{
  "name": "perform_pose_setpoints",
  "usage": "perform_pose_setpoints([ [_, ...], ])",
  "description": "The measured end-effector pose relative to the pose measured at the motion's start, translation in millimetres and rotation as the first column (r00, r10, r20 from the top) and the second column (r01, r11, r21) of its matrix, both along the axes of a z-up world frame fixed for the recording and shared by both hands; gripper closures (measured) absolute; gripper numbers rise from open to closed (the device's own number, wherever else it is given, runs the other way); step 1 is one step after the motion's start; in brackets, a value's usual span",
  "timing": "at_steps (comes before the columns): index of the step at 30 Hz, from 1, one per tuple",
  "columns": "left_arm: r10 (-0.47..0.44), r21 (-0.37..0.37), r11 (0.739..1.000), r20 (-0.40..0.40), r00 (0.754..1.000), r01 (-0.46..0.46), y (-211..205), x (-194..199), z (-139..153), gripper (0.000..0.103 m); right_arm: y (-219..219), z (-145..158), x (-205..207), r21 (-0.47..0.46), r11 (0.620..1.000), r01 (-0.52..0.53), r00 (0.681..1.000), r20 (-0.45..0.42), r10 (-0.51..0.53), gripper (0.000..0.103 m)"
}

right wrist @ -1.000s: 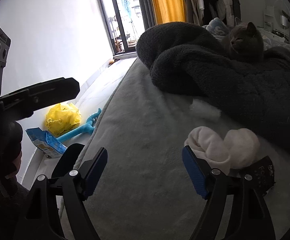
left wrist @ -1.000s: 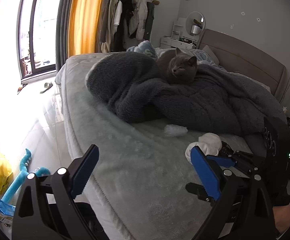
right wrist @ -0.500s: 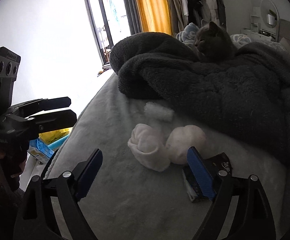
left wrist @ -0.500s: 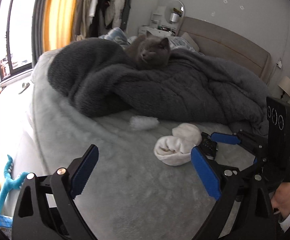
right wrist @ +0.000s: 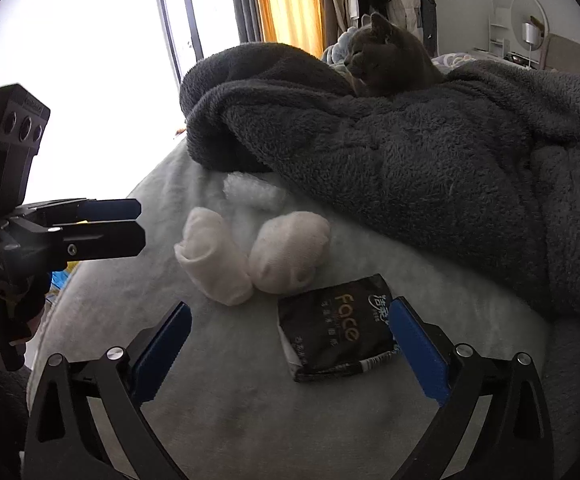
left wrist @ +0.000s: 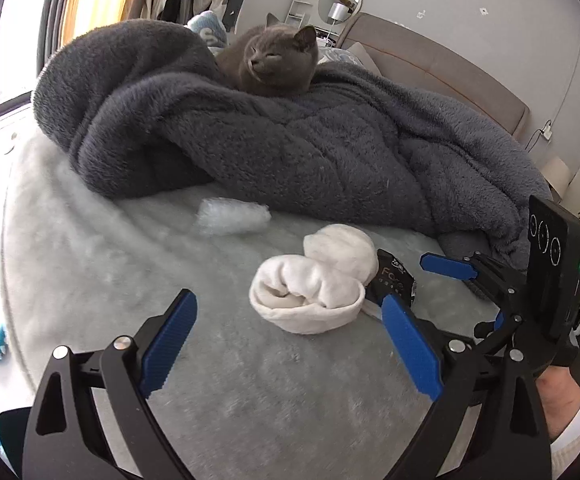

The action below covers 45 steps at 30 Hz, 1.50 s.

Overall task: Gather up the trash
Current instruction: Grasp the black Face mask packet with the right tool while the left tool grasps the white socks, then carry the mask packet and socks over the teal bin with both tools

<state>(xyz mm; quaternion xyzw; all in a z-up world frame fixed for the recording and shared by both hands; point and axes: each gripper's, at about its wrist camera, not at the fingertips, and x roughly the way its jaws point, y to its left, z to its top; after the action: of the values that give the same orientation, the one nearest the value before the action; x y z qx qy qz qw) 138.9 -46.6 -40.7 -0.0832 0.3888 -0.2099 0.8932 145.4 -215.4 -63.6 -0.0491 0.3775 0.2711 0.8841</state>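
Black packet (right wrist: 336, 330) beside white socks (right wrist: 249, 256), below grey blanket (right wrist: 410, 152).

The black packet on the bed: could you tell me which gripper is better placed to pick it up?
Right. The open right gripper already frames the black packet; the left gripper faces the white socks.

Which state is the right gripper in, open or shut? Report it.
Open. The right gripper has just been opening; its pads stand wide apart, the black packet between them, unpressed.
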Motion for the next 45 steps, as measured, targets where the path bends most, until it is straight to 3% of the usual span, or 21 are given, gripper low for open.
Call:
perform_pose_setpoints([
  [6,0.003,-0.033,0.999,-0.022,1.000,-0.004,-12.7,9.8,-9.5,0.008,-5.0,-17.3,5.4,-0.074,0.997,0.031,1.000,0.004,-0.030,0.003],
  [14,0.011,-0.046,0.999,-0.055,0.998,-0.013,-30.9,17.3,-24.7,0.010,-15.9,-34.5,19.0,-0.058,0.996,0.065,0.996,-0.054,-0.068,0.003],
  [30,0.050,-0.012,0.999,-0.034,0.998,-0.051,-27.9,14.2,-26.1,0.062,-7.5,-44.0,31.2,-0.103,0.991,0.090,0.990,-0.095,-0.100,0.004],
  [33,0.049,-0.012,0.999,-0.013,0.999,-0.049,-24.5,11.5,-20.6,0.066,-9.6,-44.1,33.9,-0.103,0.988,0.117,0.986,-0.109,-0.128,0.016],
  [34,0.048,-0.013,0.999,-0.009,0.999,-0.048,-23.4,10.4,-19.2,0.072,-10.9,-43.6,34.3,-0.095,0.988,0.124,0.984,-0.115,-0.135,0.022],
  [38,0.046,-0.006,0.999,0.006,0.999,-0.046,-16.6,5.1,-12.7,0.074,-12.4,-40.8,32.5,-0.093,0.986,0.138,0.981,-0.123,-0.149,0.027],
  [45,0.036,0.016,0.999,0.020,0.999,-0.037,-2.5,-2.6,-3.2,0.076,-19.9,-17.4,27.8,-0.116,0.968,0.221,0.967,-0.104,-0.233,0.027],
])
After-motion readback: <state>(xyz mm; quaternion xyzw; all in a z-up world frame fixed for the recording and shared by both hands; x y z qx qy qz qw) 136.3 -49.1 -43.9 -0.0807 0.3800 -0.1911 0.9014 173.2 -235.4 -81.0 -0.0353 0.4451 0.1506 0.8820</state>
